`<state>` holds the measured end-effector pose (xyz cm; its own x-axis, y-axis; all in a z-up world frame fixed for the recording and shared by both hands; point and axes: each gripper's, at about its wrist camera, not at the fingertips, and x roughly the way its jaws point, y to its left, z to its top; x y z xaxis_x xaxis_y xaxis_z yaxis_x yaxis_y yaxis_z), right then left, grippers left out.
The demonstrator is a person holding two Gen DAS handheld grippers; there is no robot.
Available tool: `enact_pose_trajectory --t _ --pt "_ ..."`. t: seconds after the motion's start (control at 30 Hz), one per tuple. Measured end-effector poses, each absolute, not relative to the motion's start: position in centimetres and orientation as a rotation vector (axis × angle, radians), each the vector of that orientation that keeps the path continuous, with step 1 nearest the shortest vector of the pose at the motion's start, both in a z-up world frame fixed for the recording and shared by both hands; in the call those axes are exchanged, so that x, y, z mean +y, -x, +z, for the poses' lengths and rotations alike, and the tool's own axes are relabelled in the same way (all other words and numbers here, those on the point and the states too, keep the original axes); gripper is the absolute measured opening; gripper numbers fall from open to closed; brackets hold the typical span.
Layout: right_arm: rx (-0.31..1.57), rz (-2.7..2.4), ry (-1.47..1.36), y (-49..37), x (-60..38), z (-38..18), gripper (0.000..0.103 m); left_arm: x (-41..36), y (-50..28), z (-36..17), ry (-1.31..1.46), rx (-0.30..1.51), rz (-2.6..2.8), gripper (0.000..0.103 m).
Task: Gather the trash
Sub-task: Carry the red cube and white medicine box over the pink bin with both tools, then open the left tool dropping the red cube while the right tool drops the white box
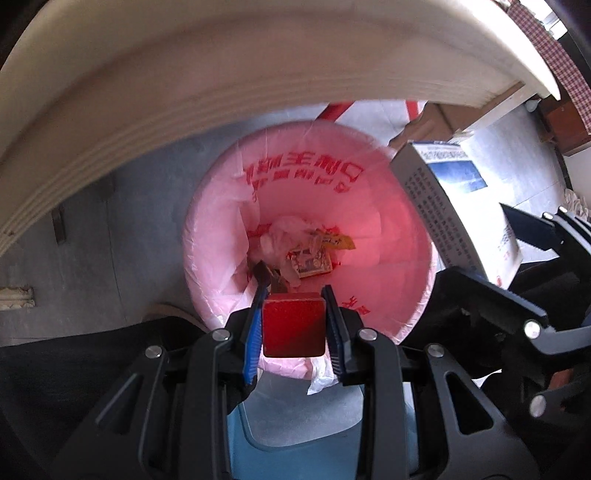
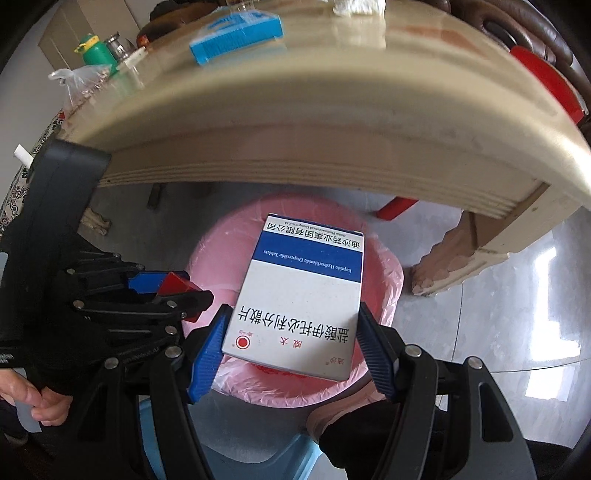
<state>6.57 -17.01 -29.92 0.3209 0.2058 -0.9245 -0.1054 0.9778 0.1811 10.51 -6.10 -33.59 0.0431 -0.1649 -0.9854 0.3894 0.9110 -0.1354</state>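
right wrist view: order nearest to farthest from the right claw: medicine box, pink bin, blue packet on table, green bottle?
1. Medicine box: held in the right claw.
2. Pink bin: directly below the box.
3. Blue packet: on the tabletop, upper middle.
4. Green bottle: far table end, upper left.

A small red box (image 1: 293, 328), its glossy square end facing up, sits clamped between blue-padded fingers (image 1: 253, 339) directly over the open mouth of a bin lined with a pink plastic bag (image 1: 388, 229). Beside it, a white medicine carton (image 2: 295, 295) with a blue band and Chinese print is gripped by its long sides and held tilted above the same bin, band end pointing away. Red lettering runs around the liner's inner wall. At the bottom lies earlier rubbish: crumpled clear plastic (image 1: 282, 230), a yellow wrapper (image 1: 338, 240) and a printed packet (image 1: 310, 262).
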Motion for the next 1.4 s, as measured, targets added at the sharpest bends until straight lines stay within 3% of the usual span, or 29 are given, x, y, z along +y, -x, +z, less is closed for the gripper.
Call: enact_pose_trajectory --t 0.73,0.77,0.87,0.97,1.4 --pt "1.417 0.246 -0.133 -8.9 -17.9 -36.8 0.066 -5.9 -13.1 -38.4 -0.122 1.586 -0.408 0.03" --pt "1.419 0.251 -0.135 -9.0 -17.8 -37.0 0.066 -6.0 -13.1 -38.2 -0.126 1.584 -0.406 0.032" --pt "1.433 0.256 -0.137 -9.1 -17.8 -37.4 0.069 -6.1 -13.3 -38.1 -0.127 1.573 -0.4 0.052" --pt "1.439 0.246 -0.137 -9.2 -17.9 -37.8 0.077 -5.8 -13.5 -37.9 -0.129 1.564 -0.378 0.053" --pt "1.443 0.245 -0.155 -9.3 -17.8 -38.0 0.077 -5.3 -13.5 -38.0 -0.118 1.583 -0.375 0.054"
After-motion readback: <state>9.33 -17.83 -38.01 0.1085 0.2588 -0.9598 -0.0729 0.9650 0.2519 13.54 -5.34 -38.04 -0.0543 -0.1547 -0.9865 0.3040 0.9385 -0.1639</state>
